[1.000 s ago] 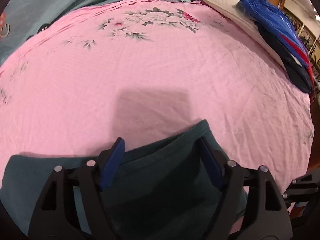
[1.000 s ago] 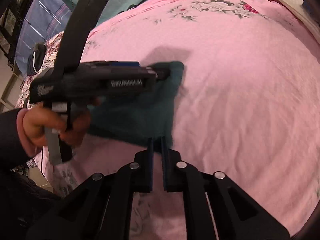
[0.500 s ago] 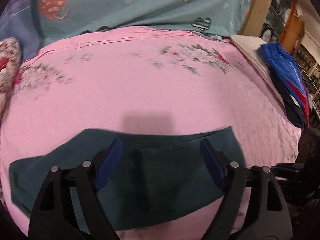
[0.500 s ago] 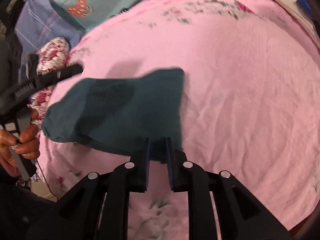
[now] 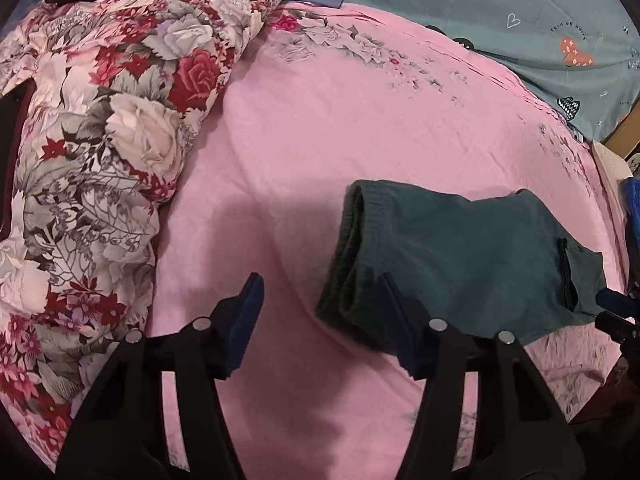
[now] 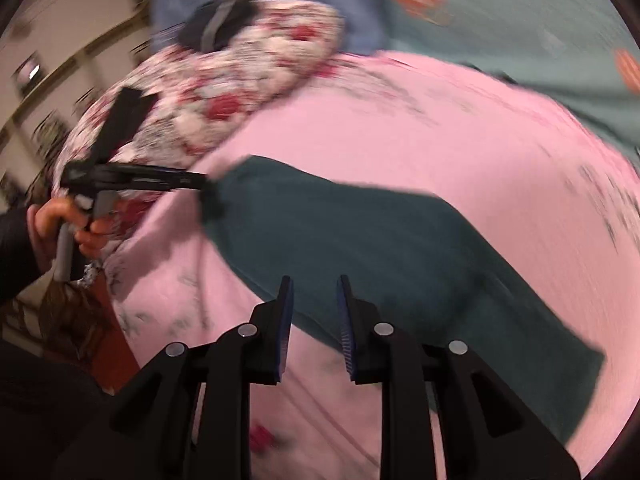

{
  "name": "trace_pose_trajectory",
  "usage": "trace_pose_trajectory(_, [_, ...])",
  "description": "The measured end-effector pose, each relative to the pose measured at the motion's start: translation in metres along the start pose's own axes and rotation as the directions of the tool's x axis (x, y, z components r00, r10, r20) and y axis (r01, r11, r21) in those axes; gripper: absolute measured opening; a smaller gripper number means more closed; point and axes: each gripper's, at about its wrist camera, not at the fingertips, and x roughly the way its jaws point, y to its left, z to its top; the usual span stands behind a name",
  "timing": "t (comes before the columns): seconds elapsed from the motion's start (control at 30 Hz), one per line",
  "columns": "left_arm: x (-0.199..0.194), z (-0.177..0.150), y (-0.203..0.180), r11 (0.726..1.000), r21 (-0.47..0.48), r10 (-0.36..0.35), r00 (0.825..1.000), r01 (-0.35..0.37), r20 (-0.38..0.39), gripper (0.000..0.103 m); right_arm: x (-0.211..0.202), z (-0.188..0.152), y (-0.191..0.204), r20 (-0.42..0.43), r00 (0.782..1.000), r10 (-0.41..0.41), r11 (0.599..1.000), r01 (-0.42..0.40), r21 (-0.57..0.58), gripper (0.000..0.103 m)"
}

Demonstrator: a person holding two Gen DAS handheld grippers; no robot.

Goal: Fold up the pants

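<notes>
Both wrist views now swing toward the floral quilt [image 5: 100, 152], the left gripper [image 5: 320, 320] narrowing but open and empty, the right gripper [image 6: 314, 320] parting slightly with nothing pinched, while the pants [image 5: 460, 256] lie folded on the pink sheet [image 5: 320, 140] (probably one more fold left).

Two wrist cameras, both angled down at the bed

Each looks along its own fingers [image 5: 244, 320], close above the pink sheet [image 5: 360, 128]; both share the dark green pants [image 5: 460, 248] beyond the fingertips, and the floral quilt [image 6: 240, 72] further off.
</notes>
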Motion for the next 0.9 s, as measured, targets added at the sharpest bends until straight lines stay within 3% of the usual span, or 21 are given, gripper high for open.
trace_pose_trajectory(0.2, [-0.02,-0.009,0.024,0.998,-0.012,-0.054,0.997,0.054,0.046,0.059,0.079,0.055,0.084,-0.019,0.997,0.078,0.982,-0.08,-0.172,0.022])
trace_pose_trajectory(0.33, [-0.037,-0.018,0.037,0.997,-0.055,-0.052,0.994,0.058,0.093,0.06,0.121,0.067,0.11,-0.059,0.997,0.056,0.977,-0.067,-0.202,0.022])
trace_pose_trajectory(0.53, [-0.045,-0.034,0.04,0.994,-0.068,-0.074,0.991,0.082,0.115,0.061,0.16,0.073,0.124,-0.086,0.996,-0.002,0.978,-0.016,-0.207,0.023])
trace_pose_trajectory(0.63, [-0.045,-0.037,0.044,0.992,-0.077,-0.086,0.99,0.095,0.116,0.061,0.171,0.071,0.125,-0.098,0.994,-0.047,0.974,0.024,-0.226,0.028])
trace_pose_trajectory(0.83, [-0.041,-0.018,0.049,0.98,-0.068,-0.179,0.975,0.189,0.134,0.06,0.185,0.058,0.121,-0.12,0.989,-0.089,0.971,0.059,-0.234,0.032])
trace_pose_trajectory(0.9, [-0.036,-0.005,0.046,0.976,-0.042,-0.207,0.97,0.214,0.13,0.06,0.185,0.057,0.114,-0.121,0.989,-0.081,0.979,0.056,-0.194,0.021])
